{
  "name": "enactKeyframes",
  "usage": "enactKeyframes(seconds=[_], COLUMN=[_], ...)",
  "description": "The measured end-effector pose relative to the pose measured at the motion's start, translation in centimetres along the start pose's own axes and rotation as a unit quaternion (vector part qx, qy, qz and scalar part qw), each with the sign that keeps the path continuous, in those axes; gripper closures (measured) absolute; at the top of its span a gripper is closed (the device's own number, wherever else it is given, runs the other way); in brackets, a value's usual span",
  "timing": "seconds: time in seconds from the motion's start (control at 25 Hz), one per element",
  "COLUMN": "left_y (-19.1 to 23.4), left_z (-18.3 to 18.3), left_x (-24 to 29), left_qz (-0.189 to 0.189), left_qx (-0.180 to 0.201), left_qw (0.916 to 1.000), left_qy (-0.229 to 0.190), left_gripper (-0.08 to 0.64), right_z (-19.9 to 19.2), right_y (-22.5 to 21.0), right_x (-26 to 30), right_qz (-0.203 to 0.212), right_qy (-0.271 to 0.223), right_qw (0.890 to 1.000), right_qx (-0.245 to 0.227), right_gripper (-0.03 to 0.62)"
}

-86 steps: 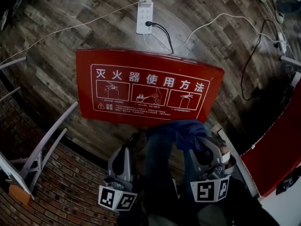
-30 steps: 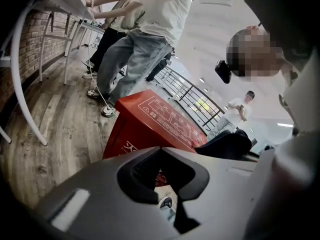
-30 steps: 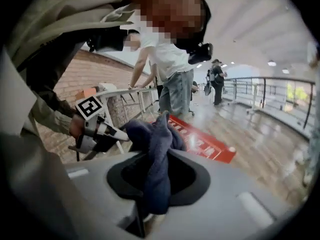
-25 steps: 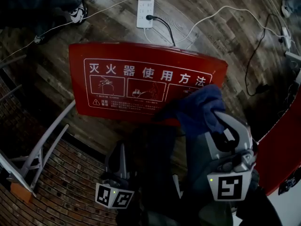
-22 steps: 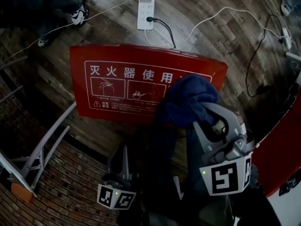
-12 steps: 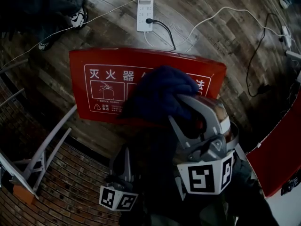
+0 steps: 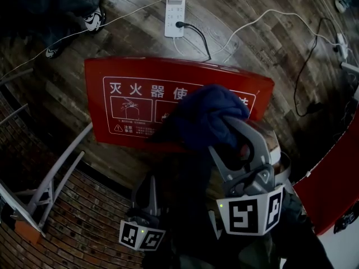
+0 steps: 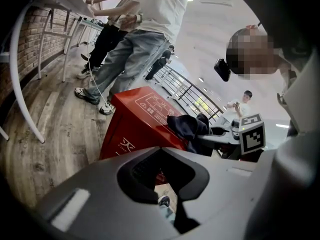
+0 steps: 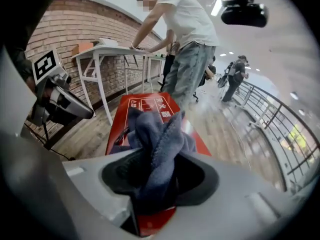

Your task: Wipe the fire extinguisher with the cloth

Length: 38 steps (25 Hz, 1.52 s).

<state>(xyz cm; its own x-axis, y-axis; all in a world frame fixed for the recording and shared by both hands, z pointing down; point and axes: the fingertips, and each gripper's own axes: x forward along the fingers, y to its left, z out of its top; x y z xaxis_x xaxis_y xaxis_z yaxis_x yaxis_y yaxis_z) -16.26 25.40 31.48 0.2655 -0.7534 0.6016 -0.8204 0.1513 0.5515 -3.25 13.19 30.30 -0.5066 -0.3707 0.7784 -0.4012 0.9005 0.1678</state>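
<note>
A red fire extinguisher box with a printed instruction panel on its lid stands on the wooden floor; no extinguisher itself shows. My right gripper hangs over the right part of the lid with a dark blue cloth bunched in it. Its jaws have just been opening, and in the right gripper view the cloth still stands pinched between them, above the box. My left gripper stays low at the box's near side, shut and empty.
A white power strip and cables lie on the floor behind the box. White table legs and a brick wall are at the left. A second red box is at the right. A person stands by the table.
The right gripper has carried the cloth leftward from the lid's right end to over its middle right. The left gripper has not moved.
</note>
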Motion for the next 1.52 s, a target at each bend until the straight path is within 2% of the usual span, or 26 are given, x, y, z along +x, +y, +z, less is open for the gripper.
enactKeyframes(seconds=[0.08, 0.2, 0.32, 0.4, 0.48, 0.56, 0.72, 0.84, 0.92, 1.0, 1.16, 1.24, 1.32, 1.44, 1.52], left_y=[-0.1, 0.0, 0.1, -0.1, -0.3, -0.3, 0.2, 0.6, 0.7, 0.7, 0.6, 0.8, 0.9, 1.2, 1.2], left_z=[0.1, 0.1, 0.0, 0.0, 0.1, 0.4, 0.8, 0.7, 0.6, 0.6, 0.8, 0.8, 0.7, 0.4, 0.6], left_x=[0.0, 0.1, 0.2, 0.3, 0.4, 0.3, 0.0, -0.2, -0.2, -0.1, -0.2, -0.3, -0.5, -0.8, -0.8], left_qz=[-0.001, -0.001, 0.001, -0.001, -0.004, -0.005, -0.002, 0.002, 0.001, 0.0, 0.0, 0.001, 0.004, 0.006, 0.007], left_qx=[0.0, 0.0, 0.001, 0.001, 0.0, -0.002, -0.006, -0.013, -0.016, -0.016, -0.013, -0.012, -0.012, -0.011, -0.014], left_qw=[1.0, 1.0, 1.0, 1.0, 1.0, 1.0, 0.9999, 0.9998, 0.9998, 0.9997, 0.9997, 0.9997, 0.9997, 0.9998, 0.9997], left_qy=[-0.001, -0.003, 0.0, 0.0, -0.002, -0.006, -0.011, -0.013, -0.015, -0.018, -0.021, -0.022, -0.022, -0.018, -0.021], left_gripper=[0.555, 0.555, 0.555, 0.555, 0.555, 0.555, 0.555, 0.555, 0.555, 0.555, 0.555, 0.555, 0.555, 0.555, 0.555], right_z=[0.8, 3.4, 6.8, 8.4, 8.6, 7.3, 1.9, -3.8, -5.2, -3.8, 3.5, 7.9, 10.7, 10.8, 8.9], right_y=[0.3, 2.4, 6.7, 8.4, 8.2, 5.6, -3.7, -6.8, -6.7, -6.1, -3.6, -1.5, 1.9, 7.5, 9.8], right_x=[0.8, 2.7, 5.0, 6.0, 6.1, 5.3, 1.7, -1.3, -1.9, -0.8, 3.9, 6.5, 8.2, 7.9, 6.3], right_qz=[0.001, 0.036, 0.09, 0.108, 0.113, 0.091, -0.021, -0.073, -0.097, -0.105, -0.047, -0.012, 0.037, 0.099, 0.123], right_qy=[0.004, -0.008, -0.026, -0.038, -0.048, -0.052, -0.041, 0.026, 0.068, 0.081, 0.035, 0.005, -0.011, -0.02, -0.028], right_qw=[1.0, 0.999, 0.993, 0.988, 0.988, 0.993, 0.999, 0.994, 0.989, 0.989, 0.998, 1.0, 0.997, 0.988, 0.984], right_qx=[-0.009, -0.019, -0.074, -0.099, -0.088, -0.045, 0.017, 0.081, 0.087, 0.062, 0.036, -0.013, -0.061, -0.117, -0.128], right_gripper=[0.475, 0.488, 0.491, 0.492, 0.492, 0.492, 0.494, 0.494, 0.498, 0.503, 0.503, 0.503, 0.503, 0.503, 0.503])
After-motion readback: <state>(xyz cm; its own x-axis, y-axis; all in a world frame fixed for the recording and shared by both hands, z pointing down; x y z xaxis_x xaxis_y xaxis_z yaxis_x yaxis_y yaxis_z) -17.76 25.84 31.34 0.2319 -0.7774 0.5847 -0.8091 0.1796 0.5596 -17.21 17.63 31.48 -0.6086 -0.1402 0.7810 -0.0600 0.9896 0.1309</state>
